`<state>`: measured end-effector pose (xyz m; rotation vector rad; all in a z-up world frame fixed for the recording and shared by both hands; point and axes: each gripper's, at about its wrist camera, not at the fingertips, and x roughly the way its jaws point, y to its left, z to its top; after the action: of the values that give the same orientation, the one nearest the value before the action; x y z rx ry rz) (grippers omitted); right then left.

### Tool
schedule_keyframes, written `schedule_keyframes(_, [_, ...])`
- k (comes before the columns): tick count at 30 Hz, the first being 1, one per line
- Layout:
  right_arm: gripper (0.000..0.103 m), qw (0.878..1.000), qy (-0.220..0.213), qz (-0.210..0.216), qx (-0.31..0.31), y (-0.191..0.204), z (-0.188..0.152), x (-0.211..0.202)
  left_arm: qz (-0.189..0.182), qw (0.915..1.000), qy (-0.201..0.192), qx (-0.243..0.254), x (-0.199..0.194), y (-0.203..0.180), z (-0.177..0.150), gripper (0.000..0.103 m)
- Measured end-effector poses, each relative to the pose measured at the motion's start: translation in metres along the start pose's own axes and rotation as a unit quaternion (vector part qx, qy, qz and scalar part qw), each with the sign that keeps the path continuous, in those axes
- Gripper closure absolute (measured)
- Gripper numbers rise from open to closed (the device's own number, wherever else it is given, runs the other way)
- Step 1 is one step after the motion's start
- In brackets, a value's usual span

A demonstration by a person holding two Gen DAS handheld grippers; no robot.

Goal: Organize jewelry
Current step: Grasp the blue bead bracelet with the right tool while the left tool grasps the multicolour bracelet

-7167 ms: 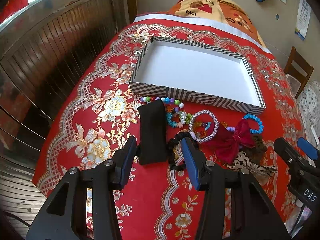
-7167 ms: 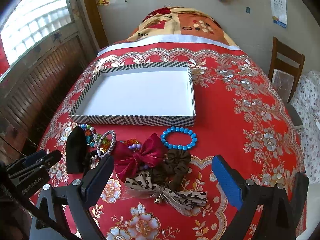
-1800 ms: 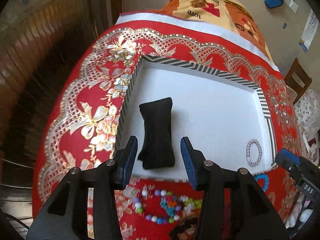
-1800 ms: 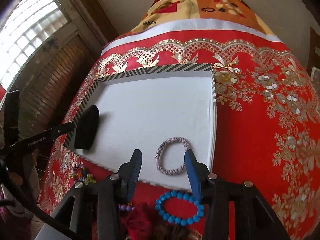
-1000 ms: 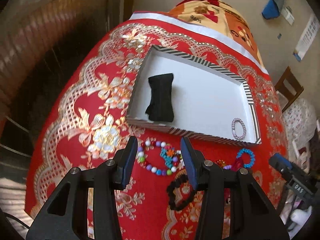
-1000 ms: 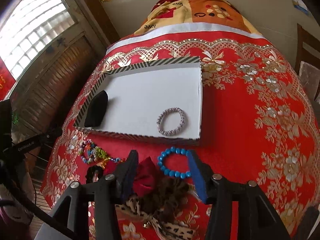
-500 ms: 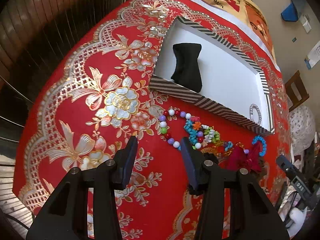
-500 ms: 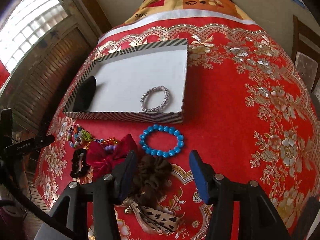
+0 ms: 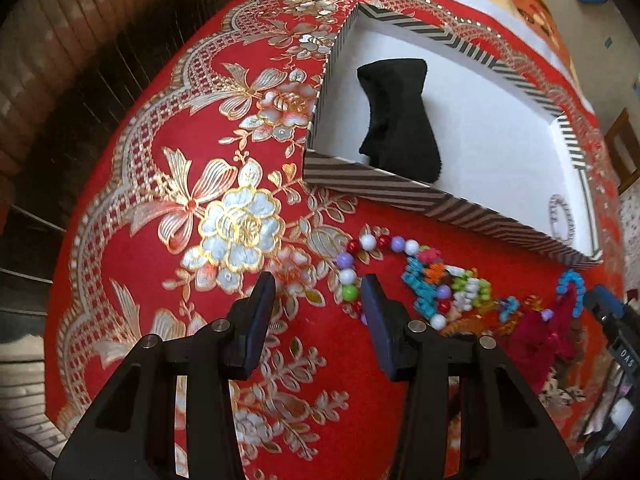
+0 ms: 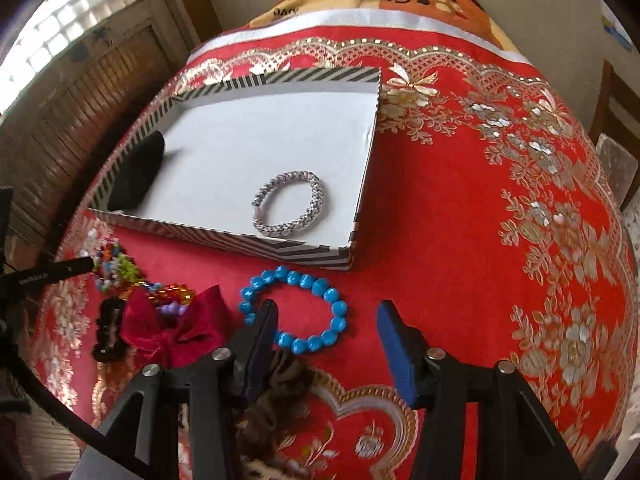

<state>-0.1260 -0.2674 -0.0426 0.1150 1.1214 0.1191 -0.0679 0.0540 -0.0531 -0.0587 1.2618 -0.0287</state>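
Red cloth (image 10: 460,240), glossy blue bracelet (image 10: 296,308)

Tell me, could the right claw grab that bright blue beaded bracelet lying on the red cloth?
Probably yes. The right claw is open right over the blue beaded bracelet, which lies flat on the red cloth with nothing on top of it.

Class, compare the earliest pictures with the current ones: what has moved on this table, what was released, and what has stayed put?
The black pad and the silver bracelet went from the cloth into the striped box and were let go. The left gripper and right gripper drew back, open and empty. The blue bracelet, red bow and multicolored beads stayed on the cloth.
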Motion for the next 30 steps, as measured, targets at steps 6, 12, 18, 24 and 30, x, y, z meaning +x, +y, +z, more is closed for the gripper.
schedule_keyframes(6, [0.062, 1.000, 0.009, -0.011, -0.012, 0.001, 0.005, 0.017, 0.021, 0.9996, -0.003, 0.018, 0.008, -0.008, 0.007, 0.059])
schedule_keyframes(12, [0.088, 0.999, -0.006, -0.033, -0.032, 0.006, 0.007, 0.022, 0.011, 0.9991, -0.022, 0.035, 0.010, -0.015, 0.009, 0.094])
schedule_keyframes(18, [0.095, 0.999, -0.023, -0.019, -0.028, 0.006, 0.006, 0.011, -0.043, 0.9989, -0.015, 0.013, -0.005, -0.010, 0.016, 0.095])
schedule_keyframes(24, [0.095, 0.997, -0.065, 0.001, -0.036, 0.015, 0.010, -0.028, -0.065, 0.9963, -0.056, 0.011, -0.051, -0.007, 0.020, 0.095])
schedule_keyframes(30, [0.095, 0.994, -0.097, 0.008, -0.051, 0.026, 0.012, -0.060, -0.072, 0.9934, -0.087, 0.021, -0.092, -0.012, 0.016, 0.095])
